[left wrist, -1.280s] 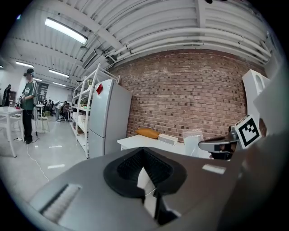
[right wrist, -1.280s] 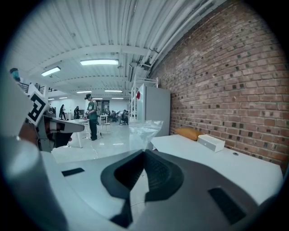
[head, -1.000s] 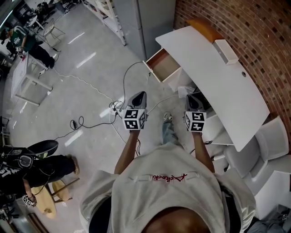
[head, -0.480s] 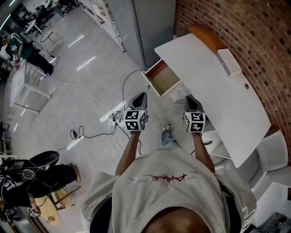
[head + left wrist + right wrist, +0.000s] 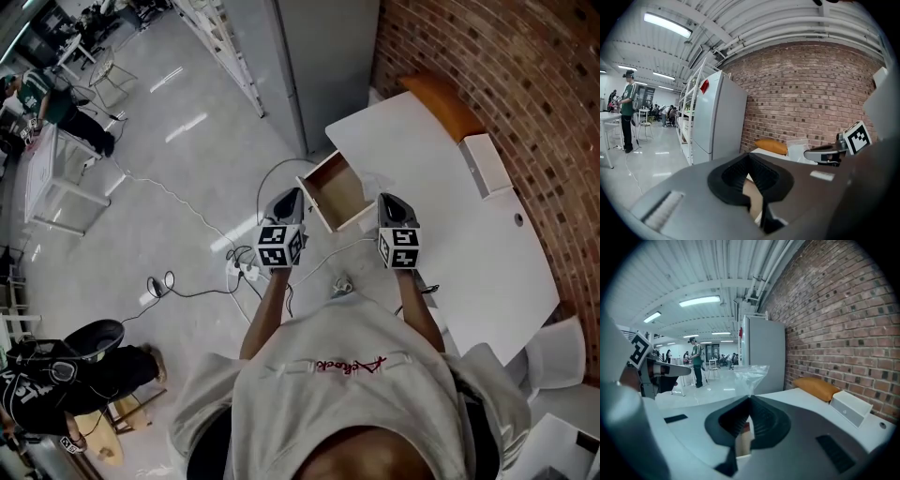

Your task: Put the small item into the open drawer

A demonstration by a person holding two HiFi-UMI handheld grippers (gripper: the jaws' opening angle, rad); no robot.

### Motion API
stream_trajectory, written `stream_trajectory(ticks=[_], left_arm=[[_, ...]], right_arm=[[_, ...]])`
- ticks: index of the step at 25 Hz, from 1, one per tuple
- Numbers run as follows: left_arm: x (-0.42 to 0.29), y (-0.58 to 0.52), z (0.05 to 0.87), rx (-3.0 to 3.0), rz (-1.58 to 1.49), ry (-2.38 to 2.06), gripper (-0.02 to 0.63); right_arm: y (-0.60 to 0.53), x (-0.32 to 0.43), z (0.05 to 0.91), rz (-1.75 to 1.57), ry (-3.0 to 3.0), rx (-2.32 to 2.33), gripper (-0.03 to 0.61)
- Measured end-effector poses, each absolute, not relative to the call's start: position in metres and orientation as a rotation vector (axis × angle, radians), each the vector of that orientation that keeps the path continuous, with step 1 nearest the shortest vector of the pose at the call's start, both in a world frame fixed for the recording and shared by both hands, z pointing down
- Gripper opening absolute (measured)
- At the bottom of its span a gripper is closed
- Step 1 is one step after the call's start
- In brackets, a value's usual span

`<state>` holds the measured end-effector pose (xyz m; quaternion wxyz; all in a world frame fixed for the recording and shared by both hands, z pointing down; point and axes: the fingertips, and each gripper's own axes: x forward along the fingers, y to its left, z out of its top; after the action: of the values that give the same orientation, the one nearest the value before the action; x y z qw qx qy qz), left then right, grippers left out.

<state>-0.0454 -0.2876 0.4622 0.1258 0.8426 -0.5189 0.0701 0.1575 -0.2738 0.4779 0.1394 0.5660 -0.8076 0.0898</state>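
My right gripper (image 5: 750, 397) is shut on a clear plastic bag (image 5: 750, 375) whose crumpled top sticks up above the jaw tips. In the head view the right gripper (image 5: 392, 199) hovers at the desk's front edge, just right of the open wooden drawer (image 5: 339, 187). The drawer looks bare inside. My left gripper (image 5: 291, 194) hangs just left of the drawer, over the floor, with its jaws meeting at the tips and nothing in them. In the left gripper view (image 5: 749, 157) the right gripper and the bag (image 5: 802, 146) show at the right.
The white desk (image 5: 441, 216) stands against a brick wall, with an orange cushion (image 5: 447, 104) and a white box (image 5: 489, 165) on it. Cables and a power strip (image 5: 246, 270) lie on the floor. A grey cabinet (image 5: 328, 56) stands behind the drawer. People stand far off at the left.
The person has stepped closer to the desk, so the drawer now lies between the two grippers' tips. Both grippers keep their pose and their jaws have not changed.
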Motion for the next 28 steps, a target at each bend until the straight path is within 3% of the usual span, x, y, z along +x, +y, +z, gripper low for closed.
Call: stream_trajectory(ticks=[14,28], left_arm=[[-0.067,-0.365,0.491,2.314,0.252,-1.599,0.009],[-0.09,-0.381,0.546,2.274,0.371,-1.459,0.009]], right_arm=[[-0.383,0.128,0.495,0.277,-2.409,1.457,0.012],[-0.399,0.093,0.542,0.386,-2.322,1.413,0.012]])
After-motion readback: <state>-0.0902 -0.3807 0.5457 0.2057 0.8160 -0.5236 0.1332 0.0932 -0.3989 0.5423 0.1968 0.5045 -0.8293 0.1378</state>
